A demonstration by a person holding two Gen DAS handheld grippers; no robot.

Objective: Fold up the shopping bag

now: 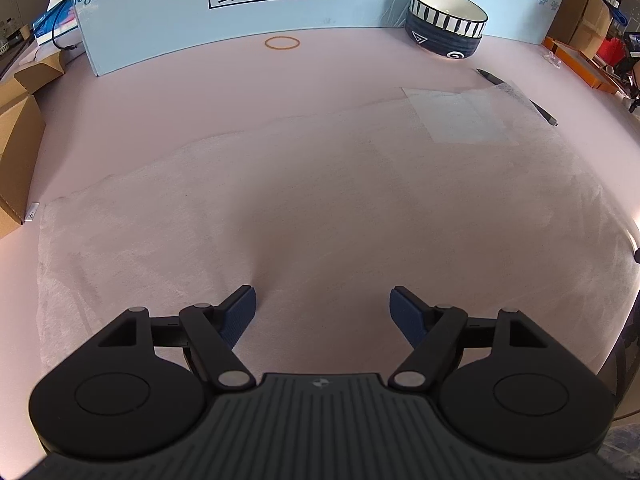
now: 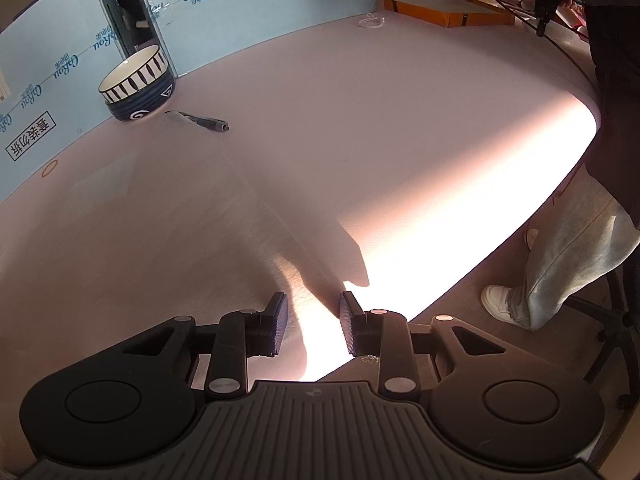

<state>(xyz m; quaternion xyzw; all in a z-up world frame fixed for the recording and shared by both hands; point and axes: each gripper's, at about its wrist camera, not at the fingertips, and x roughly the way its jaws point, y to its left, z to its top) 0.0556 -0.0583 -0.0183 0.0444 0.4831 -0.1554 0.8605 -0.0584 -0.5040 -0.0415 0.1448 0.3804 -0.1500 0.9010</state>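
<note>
Right wrist: glare washes out shopping bag [image 2: 240, 240] edge between spread right gripper [image 2: 313, 320].

bowl [image 1: 446, 20] and pen [image 1: 516, 96] block the far right; elsewhere open.

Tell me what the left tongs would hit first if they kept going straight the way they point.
Most likely the bag lying flat on the table. The left tongs angle down at it, jaws open, with nothing else between; depth is hard to judge.
</note>
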